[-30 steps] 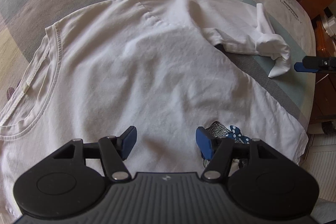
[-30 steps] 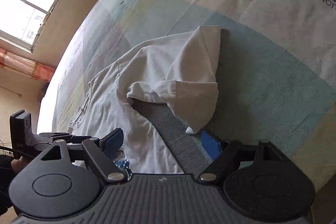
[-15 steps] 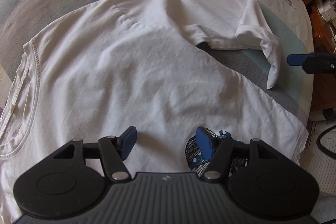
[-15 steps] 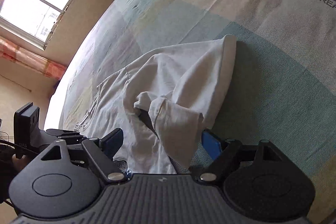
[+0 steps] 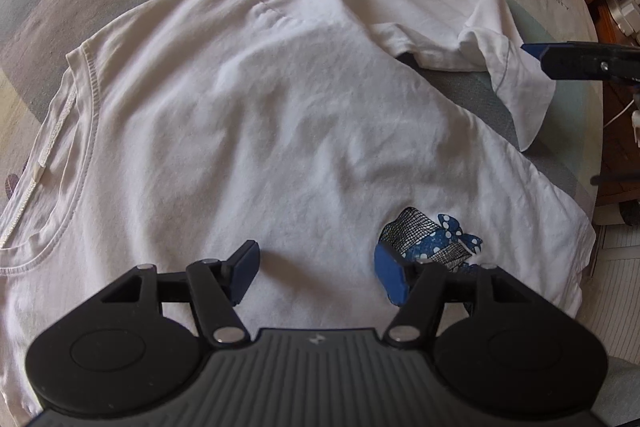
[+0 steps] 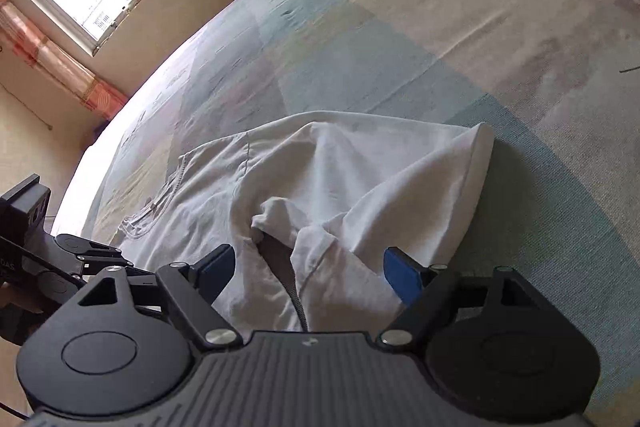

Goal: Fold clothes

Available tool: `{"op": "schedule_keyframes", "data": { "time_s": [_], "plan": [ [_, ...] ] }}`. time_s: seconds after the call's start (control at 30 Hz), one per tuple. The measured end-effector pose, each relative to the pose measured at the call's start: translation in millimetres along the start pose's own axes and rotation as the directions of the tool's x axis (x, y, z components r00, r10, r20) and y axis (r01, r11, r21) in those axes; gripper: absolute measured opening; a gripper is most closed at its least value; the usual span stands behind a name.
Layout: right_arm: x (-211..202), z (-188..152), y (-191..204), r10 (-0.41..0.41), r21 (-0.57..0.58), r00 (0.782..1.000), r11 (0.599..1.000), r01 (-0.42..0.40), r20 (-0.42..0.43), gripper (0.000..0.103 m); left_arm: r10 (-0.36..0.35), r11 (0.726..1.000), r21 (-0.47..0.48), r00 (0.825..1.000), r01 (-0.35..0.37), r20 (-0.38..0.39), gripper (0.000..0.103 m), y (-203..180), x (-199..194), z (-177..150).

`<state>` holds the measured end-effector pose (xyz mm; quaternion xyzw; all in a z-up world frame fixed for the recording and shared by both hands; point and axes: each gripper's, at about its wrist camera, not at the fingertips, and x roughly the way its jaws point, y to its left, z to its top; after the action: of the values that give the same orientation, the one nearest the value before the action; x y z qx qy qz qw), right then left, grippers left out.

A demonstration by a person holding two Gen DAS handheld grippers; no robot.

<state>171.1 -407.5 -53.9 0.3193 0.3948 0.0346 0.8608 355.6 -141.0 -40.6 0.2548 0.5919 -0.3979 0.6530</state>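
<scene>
Since a second ago the right gripper (image 6: pixel 310 269) has closed in on the crumpled sleeve (image 6: pixel 340 267), which now lies between its wide-open jaws, not yet pinched. It seems poised to draw the sleeve out flat. Over the white T-shirt (image 5: pixel 280 115), spread on the bed (image 6: pixel 440 39), the left gripper (image 5: pixel 316 269) hovers pointing down, jaws moderately open and empty, probably ready to pin the body.

We see the sleeve (image 5: pixel 508 67) lifted off the bed (image 6: pixel 520 47), draped between the right gripper's (image 6: pixel 310 273) spread jaws.
</scene>
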Motion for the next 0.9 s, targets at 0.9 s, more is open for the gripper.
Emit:
{"op": "schedule_keyframes", "data": {
  "time_s": [0.9],
  "plan": [
    [28,-45,-69,0.181,0.356,0.975,0.909,-0.216,0.130,0.078,-0.005,1.000,-0.029,1.000,0.005,-0.003,0.069,14,-8,-19]
  ]
}}
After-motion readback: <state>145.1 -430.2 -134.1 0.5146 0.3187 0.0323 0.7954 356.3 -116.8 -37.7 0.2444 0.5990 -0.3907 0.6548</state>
